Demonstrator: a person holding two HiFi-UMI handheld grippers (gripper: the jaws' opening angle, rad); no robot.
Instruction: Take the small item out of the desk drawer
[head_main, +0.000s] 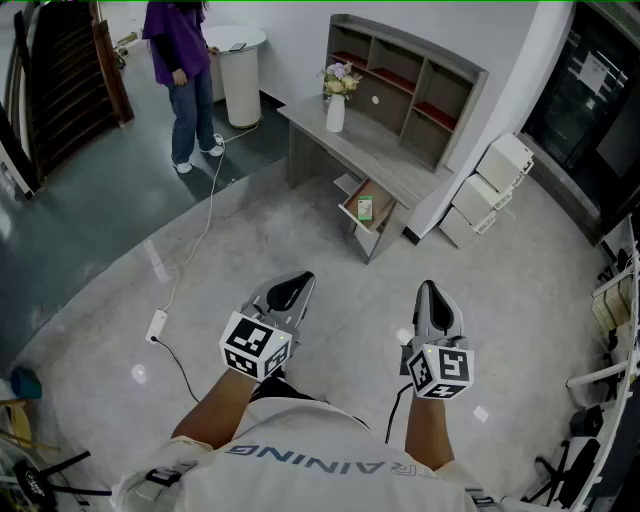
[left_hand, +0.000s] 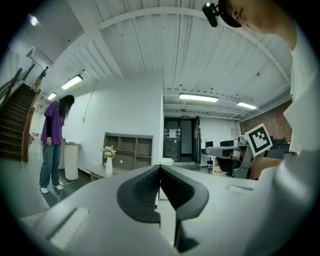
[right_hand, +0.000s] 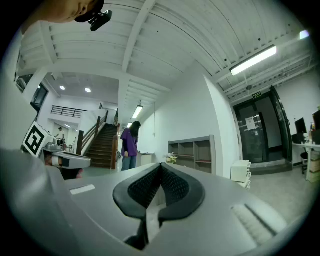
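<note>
A grey desk (head_main: 352, 150) stands across the room, far ahead of me. Its drawer (head_main: 349, 210) hangs open with a small green and white item (head_main: 365, 209) lying inside. My left gripper (head_main: 296, 288) and right gripper (head_main: 430, 297) are held level over the bare floor, well short of the desk. Both are shut, their black pads (left_hand: 150, 187) pressed together with nothing between them. In the left gripper view the desk (left_hand: 97, 172) shows small at left. In the right gripper view my right gripper (right_hand: 161, 167) is shut and the shelf unit (right_hand: 192, 154) is far off.
A white vase of flowers (head_main: 336, 100) and a grey shelf unit (head_main: 410, 85) sit on the desk. White boxes (head_main: 490, 185) stand right of it. A person in purple (head_main: 180, 70) stands at back left by a white round stand (head_main: 240, 70). A cable and power strip (head_main: 157, 325) lie on the floor.
</note>
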